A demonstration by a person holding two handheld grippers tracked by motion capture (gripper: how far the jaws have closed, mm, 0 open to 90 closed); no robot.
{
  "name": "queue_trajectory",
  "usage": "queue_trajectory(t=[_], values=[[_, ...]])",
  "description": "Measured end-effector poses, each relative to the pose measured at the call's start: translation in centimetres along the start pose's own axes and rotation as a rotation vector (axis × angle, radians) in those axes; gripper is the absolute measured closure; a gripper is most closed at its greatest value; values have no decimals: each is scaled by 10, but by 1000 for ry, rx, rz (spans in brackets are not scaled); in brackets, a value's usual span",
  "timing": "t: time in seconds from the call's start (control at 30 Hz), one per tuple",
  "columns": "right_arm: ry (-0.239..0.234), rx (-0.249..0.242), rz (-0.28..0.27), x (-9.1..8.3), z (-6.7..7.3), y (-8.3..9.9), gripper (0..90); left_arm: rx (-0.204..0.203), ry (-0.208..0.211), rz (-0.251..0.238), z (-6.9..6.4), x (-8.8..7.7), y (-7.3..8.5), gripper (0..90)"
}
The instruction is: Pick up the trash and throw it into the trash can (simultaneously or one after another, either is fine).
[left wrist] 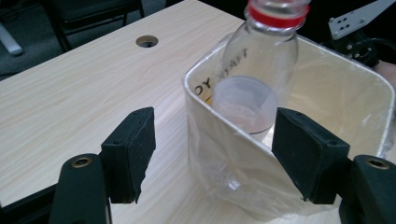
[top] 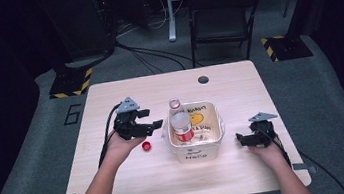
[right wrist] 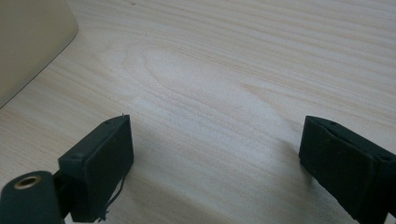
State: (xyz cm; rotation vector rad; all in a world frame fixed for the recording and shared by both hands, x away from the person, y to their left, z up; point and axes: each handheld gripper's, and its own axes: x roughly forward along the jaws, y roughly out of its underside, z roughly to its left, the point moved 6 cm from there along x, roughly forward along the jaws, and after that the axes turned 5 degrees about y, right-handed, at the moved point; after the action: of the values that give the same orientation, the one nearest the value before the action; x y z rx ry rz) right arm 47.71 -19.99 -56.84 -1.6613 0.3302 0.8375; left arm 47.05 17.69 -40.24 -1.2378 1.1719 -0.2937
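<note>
A clear plastic bottle (top: 180, 121) with a red label and no cap stands tilted in a white lined bin (top: 197, 154) at the table's middle. In the left gripper view the bottle (left wrist: 261, 60) rises above the bin's near wall (left wrist: 224, 154). My left gripper (top: 155, 118) hangs just left of the bin, open. In its own view the left gripper (left wrist: 212, 158) straddles the bin's near corner, and the left pad (left wrist: 135, 154) is clear of the wall. A red cap (top: 146, 145) lies on the table by my left hand. My right gripper (top: 240, 140) rests open right of the bin, and in its own view the right gripper (right wrist: 215, 158) holds nothing over bare wood.
The light wooden table (top: 146, 181) has a round cable hole (top: 203, 79) near its far edge. A black folding chair (top: 222, 14) stands behind the table, with cables on the floor. Bare wood lies in front of the bin and to both sides.
</note>
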Motion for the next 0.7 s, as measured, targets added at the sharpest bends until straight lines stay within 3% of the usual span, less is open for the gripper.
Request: queue_trajectory(t=[0.33, 0.47, 0.7], values=[[2, 0, -1, 0, 0, 0, 94, -24, -69, -21, 18, -12, 15, 299], [2, 0, -1, 0, 0, 0, 95, -17, -108, 15, 26, -15, 29, 306], [2, 0, -1, 0, 0, 0, 95, -42, -127, 38, 35, -17, 46, 330]])
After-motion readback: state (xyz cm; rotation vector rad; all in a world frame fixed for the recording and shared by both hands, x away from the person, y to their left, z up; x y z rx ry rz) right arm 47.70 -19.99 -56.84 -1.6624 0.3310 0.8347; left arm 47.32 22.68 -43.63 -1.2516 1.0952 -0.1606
